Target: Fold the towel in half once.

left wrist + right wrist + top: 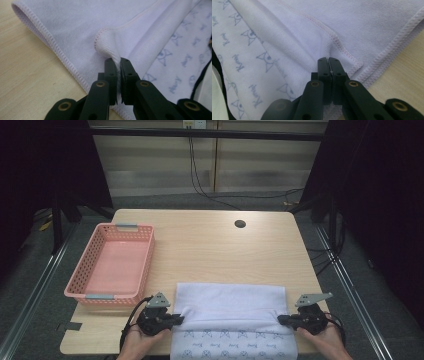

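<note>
While the towel (232,320) lies folded at the lower centre of the frame on the worktop (210,240), the left claw (176,319) is pinched tight on its left edge and the right claw (281,319) on its right edge. Pink basket (112,265) sits farther off, upper left.

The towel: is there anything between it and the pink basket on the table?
Nothing visible. The towel lies at the near edge, pinched by the left gripper and right gripper; bare table separates it from the pink basket.
</note>
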The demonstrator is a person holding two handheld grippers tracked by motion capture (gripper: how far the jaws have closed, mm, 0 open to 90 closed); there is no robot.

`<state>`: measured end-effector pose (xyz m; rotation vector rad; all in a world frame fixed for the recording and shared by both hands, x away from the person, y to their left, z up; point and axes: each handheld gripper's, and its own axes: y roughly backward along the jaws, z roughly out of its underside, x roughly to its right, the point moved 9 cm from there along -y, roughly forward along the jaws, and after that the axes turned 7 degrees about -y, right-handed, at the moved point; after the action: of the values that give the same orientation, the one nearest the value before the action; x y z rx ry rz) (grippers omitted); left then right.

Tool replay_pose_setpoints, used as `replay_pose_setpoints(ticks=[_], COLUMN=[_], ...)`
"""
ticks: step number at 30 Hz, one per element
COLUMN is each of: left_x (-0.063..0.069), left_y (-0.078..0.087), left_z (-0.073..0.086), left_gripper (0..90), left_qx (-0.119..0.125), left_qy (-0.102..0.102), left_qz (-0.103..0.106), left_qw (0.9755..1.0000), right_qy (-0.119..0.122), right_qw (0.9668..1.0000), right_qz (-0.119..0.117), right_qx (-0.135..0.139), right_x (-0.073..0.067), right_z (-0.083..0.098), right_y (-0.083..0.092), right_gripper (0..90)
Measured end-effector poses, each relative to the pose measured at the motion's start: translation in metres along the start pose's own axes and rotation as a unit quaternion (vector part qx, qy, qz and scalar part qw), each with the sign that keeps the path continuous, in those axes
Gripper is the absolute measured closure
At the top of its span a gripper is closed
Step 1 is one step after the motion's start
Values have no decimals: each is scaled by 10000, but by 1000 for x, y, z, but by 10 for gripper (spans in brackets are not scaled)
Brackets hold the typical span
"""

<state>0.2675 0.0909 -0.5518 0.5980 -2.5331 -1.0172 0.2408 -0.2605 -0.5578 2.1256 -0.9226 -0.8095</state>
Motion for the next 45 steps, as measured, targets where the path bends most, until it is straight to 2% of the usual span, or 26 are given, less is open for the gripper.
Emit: replay_pose_setpoints(ticks=[1,4,7,10,13,15,16,20,22,24,26,28,31,32,34,38,43,45], left_x=[0,-4,-9,-14,-24,-31,-34,-50,-58,-69,-77,-84,-93,-99,-108,-127,-152,-158], left_y=[-3,-7,-10,-11,-15,-19,-21,-31,-35,-40,-43,-47,-53,-54,-57,-66,-76,-78], left_z=[2,0,-3,-5,-10,-16,-19,-32,-37,-44,-48,-54,-62,-65,-69,-83,-98,-102], left_gripper=[858,862,863,866,867,868,869,870,870,871,871,871,871,871,871,871,871,870], left_qx=[-127,-138,-89,-52,-48,-113,-60,-16,-44,5,70,-29,-15,10,-16,-115,-88,-95], left_qy=[-1,46,-19,108,165,64,85,158,125,163,391,185,23,153,190,260,385,428], left_qz=[20,51,9,58,-52,-201,-274,-386,-405,-514,-444,-674,-753,-725,-768,-895,-1033,-1068], left_qw=[9999,9999,10000,9999,9998,9997,9996,9991,9991,9985,9982,9976,9972,9973,9969,9956,9939,9933], right_qy=[-27,-99,-24,-15,-28,-26,-58,-117,-94,-177,-170,-207,-240,-346,-505,-520,-696,-721], right_qw=[10000,9999,9999,9998,9996,9993,9992,9987,9984,9982,9978,9976,9971,9970,9962,9957,9936,9929], right_qz=[-22,-82,76,164,226,295,314,390,442,441,492,510,543,495,430,544,631,683], right_qx=[-2,26,82,146,180,212,221,291,327,378,401,429,478,474,563,533,633,653], right_x=[0,4,7,12,16,21,24,34,40,47,53,61,72,75,82,93,115,119], right_z=[-1,-2,-6,-11,-16,-22,-25,-36,-42,-48,-56,-63,-75,-78,-83,-97,-120,-127], right_y=[0,-2,-4,-7,-9,-12,-14,-19,-22,-25,-29,-33,-39,-40,-43,-50,-61,-65], right_gripper=[890,891,891,892,892,892,892,892,892,892,893,893,893,892,892,892,892,892])
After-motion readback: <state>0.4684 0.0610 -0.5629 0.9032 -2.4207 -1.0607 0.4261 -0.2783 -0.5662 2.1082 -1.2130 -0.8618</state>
